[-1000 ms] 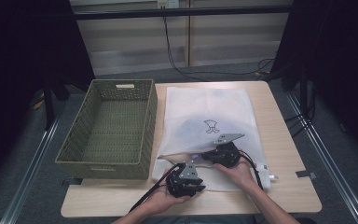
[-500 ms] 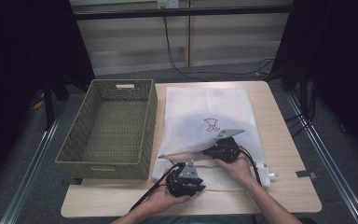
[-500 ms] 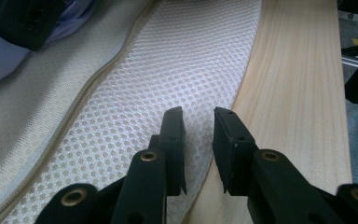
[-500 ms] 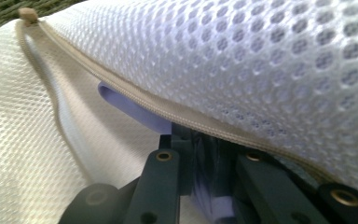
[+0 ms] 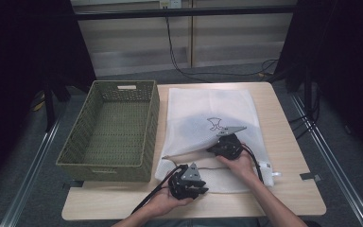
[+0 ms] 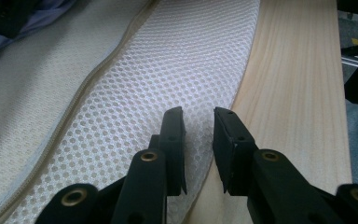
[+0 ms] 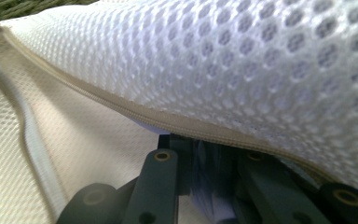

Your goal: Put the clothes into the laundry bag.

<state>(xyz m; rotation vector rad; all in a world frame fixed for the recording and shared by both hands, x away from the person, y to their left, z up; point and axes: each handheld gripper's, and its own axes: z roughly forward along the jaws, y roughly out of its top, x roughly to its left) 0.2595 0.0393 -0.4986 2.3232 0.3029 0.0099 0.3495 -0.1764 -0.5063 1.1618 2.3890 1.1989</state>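
High view: a white mesh laundry bag (image 5: 208, 118) lies flat on the right half of the wooden table (image 5: 288, 142), its far edge near the table's far edge and its near edge close to the near edge. A dark, blurred garment with a small printed figure shows through the mesh in the middle of the bag; what it is cannot be told. Beside the bag, along the table's left edge, stands a green woven basket (image 5: 75, 146) with nothing visible inside. The bag's zipped opening runs across its near part and is parted, the upper layer lifted into a flap. The right gripper (image 5: 220, 147) lies with its jaws pushed under this flap, in toward the dark contents. The left gripper (image 5: 182, 185) rests at the bag's near left corner, close to the table's near edge.

Left gripper view: the jaws stand a little apart over the bag's mesh (image 6: 135, 107), right at the border between fabric and bare wood; nothing is clamped between them, and the zip (image 6: 74, 107) runs off to their left.

Right gripper view: the upper mesh layer and its zip edge (image 7: 135, 109) drape over the jaws. Their tips are hidden beneath it, beside something pale blue; whether they grip it cannot be told. These jaws have just been opening slightly.
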